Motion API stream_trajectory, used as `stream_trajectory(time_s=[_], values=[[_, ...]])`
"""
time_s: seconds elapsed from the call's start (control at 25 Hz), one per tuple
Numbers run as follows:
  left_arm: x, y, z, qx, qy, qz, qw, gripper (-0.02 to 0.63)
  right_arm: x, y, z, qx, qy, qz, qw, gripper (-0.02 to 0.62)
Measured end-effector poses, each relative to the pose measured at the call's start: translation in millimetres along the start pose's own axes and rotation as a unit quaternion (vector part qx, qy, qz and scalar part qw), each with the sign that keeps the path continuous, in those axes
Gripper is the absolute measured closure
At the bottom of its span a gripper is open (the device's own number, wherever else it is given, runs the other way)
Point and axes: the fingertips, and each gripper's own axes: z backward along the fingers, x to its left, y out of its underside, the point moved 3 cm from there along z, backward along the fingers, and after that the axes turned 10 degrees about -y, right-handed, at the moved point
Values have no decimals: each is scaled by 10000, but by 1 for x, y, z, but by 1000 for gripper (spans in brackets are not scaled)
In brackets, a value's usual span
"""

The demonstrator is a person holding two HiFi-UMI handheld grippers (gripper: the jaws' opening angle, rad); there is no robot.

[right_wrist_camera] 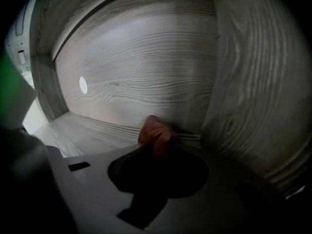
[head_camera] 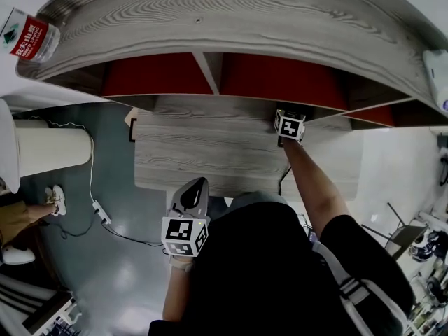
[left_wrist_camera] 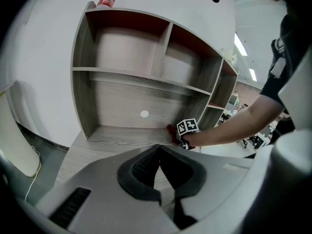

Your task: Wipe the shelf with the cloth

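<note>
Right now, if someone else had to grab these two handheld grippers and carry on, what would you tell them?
Right gripper: shut on the crumpled reddish cloth, at the back right corner of the wide lower compartment of the grey wood-grain shelf unit.
Left gripper: shut, empty, held back clear of the shelf.
Done: wiping is under way; the pictures do not show which boards are already wiped.
Left: probably sweep the cloth along that lower board, then do the upper compartments.
</note>
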Motion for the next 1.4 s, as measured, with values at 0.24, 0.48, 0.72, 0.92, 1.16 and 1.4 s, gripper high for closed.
stream_trajectory(time_s=[0.24, 0.48, 0.72, 0.92, 1.16, 1.4], values=[[-21, 3, 0, -43, -22, 24, 10000, 600, -9, 12, 16, -26, 139, -168, 9998, 538], [-32, -1, -1, -140, 6, -37, 9999, 600, -9, 25, 31, 18, 137, -391, 9991, 538], [-38, -12, -5, -191, 62, -195, 9996, 600, -10, 38, 46, 13, 87, -734, 9973, 532], [-42, -18, -12, -151, 131, -284, 9994, 600, -13, 35, 56, -681, -271, -2001, 9770, 535], [-51, -20, -21, -63, 278, -482, 9984, 600, -23, 24, 74, -1713, -633, -3126, 9322, 538], [-52, -18, -22, -12, 269, -518, 9983, 600, -36, 24, 82, -2521, -1122, -4902, 8268, 543]])
